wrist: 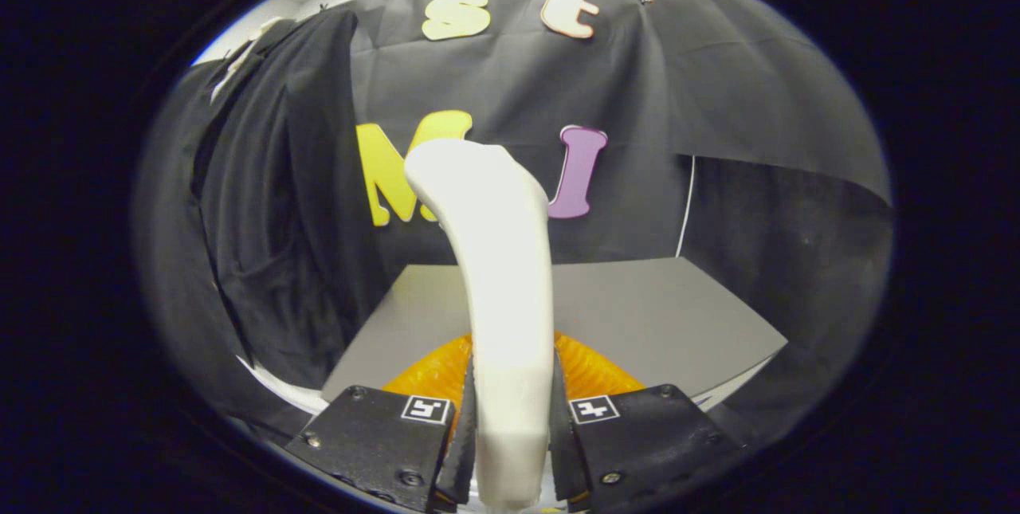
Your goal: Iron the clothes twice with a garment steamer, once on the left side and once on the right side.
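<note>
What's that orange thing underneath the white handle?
Under the white steamer handle, clamped by the gripper, an orange ribbed part shows on both sides, above the grey table. Its middle is covered by the handle, so I cannot tell what it is.

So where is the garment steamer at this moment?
The white garment steamer stands upright between the fingers of the gripper, which press on its handle from both sides. The dark garment hangs to its left, above the grey table.

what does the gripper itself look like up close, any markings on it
The gripper has two broad, flat, angular finger housings. Each carries a small square black-and-white tag on its inner top corner, with round screw heads near the corners. Thin ribbed pads line the inner faces. No cables show.
</note>
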`<state>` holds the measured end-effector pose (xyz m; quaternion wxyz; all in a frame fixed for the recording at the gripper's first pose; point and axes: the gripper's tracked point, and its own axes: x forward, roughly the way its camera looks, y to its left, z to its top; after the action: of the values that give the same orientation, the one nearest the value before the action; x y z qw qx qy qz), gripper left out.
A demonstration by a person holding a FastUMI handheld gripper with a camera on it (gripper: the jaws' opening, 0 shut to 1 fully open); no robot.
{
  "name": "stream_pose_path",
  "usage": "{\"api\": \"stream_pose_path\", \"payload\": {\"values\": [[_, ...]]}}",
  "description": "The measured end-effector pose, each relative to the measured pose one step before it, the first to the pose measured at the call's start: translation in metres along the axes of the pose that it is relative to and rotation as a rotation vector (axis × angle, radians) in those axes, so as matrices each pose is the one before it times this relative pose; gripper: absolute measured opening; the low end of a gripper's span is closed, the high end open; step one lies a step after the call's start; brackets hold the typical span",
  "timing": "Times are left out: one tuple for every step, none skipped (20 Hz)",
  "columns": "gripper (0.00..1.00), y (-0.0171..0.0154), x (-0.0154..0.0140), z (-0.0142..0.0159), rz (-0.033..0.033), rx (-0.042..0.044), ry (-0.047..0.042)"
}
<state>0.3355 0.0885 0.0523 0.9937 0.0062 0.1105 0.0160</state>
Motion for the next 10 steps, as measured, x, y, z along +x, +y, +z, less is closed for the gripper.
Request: {"api": "stream_pose_path", "payload": {"values": [[0.41, 0.00985, -0.01248, 0.00916, 0.00046, 0.00622, -0.02305], [0.41, 0.01013, -0.01258, 0.01265, -0.00086, 0.00673, -0.03035], [0.41, 0.00925, -0.01050, 0.01042, -0.00292, -0.00155, -0.02684], [0.41, 0.01077, -0.00890, 0.01290, -0.00265, 0.00393, -0.02955], [0.41, 0.01001, -0.00944, 0.01226, -0.00482, -0.00074, -0.03030], [0.41, 0.01177, -0.00707, 0.01211, -0.00095, -0.00112, -0.02665], [0.41, 0.01180, -0.01055, 0.01171, 0.00840, 0.00478, -0.02644], [0.41, 0.01326, -0.00591, 0.01323, 0.00667, 0.00192, -0.02145], [0.41, 0.01275, -0.00547, 0.01219, 0.00377, 0.00614, -0.02725], [0.41, 0.01257, -0.00450, 0.01414, 0.00178, 0.00196, -0.02309]]}}
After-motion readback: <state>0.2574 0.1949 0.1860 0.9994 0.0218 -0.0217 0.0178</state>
